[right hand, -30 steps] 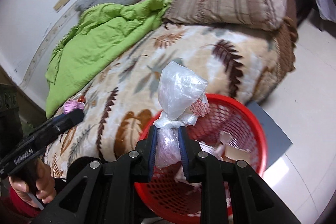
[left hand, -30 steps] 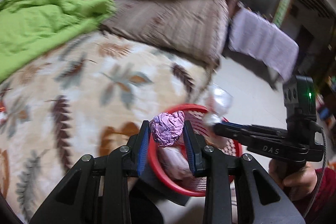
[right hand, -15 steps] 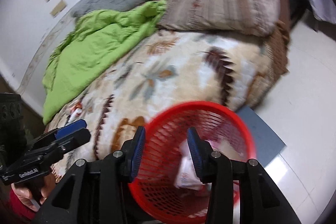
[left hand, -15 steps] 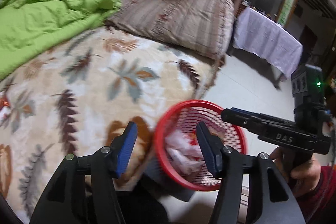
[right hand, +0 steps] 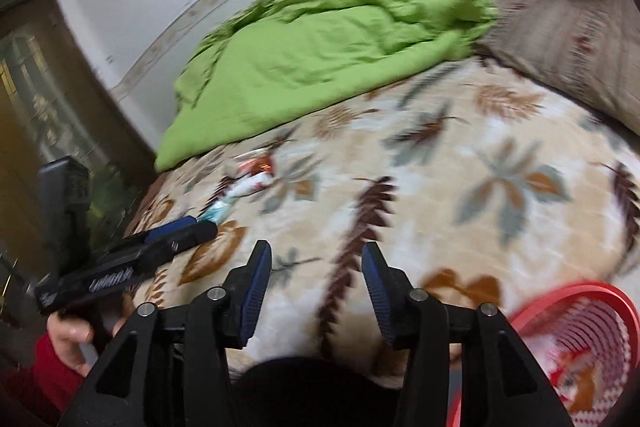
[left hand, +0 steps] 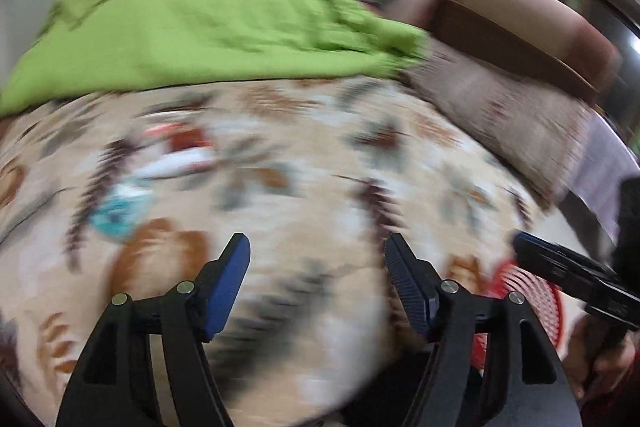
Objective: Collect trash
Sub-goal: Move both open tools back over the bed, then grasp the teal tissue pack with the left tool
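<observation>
Grippers hover empty over a bed spread with a leaf-patterned blanket (right hand: 460,195), both views streaked by motion blur. The left gripper (left hand: 316,267) has just been opening its jaws, which now stand well apart with only blanket visible between the blue pads; the right gripper (right hand: 316,275) has likewise been opening and holds nothing. Remaining trash lies on the blanket's left part, below the edge of a crumpled green quilt (right hand: 320,55): a red-and-white wrapper (right hand: 256,173) and, just beside it, a teal-and-white wrapper (right hand: 218,213), the latter close to the left gripper's tip in the right wrist view. The same pieces show as blurred red, white and teal patches in the left wrist view. A red mesh basket (right hand: 580,327) sits off the bed's near corner at lower right, pale scraps inside it. A hand in a red sleeve (right hand: 68,343) grips the left tool's handle. A brown striped pillow (right hand: 568,39) lies at the head of the bed.
</observation>
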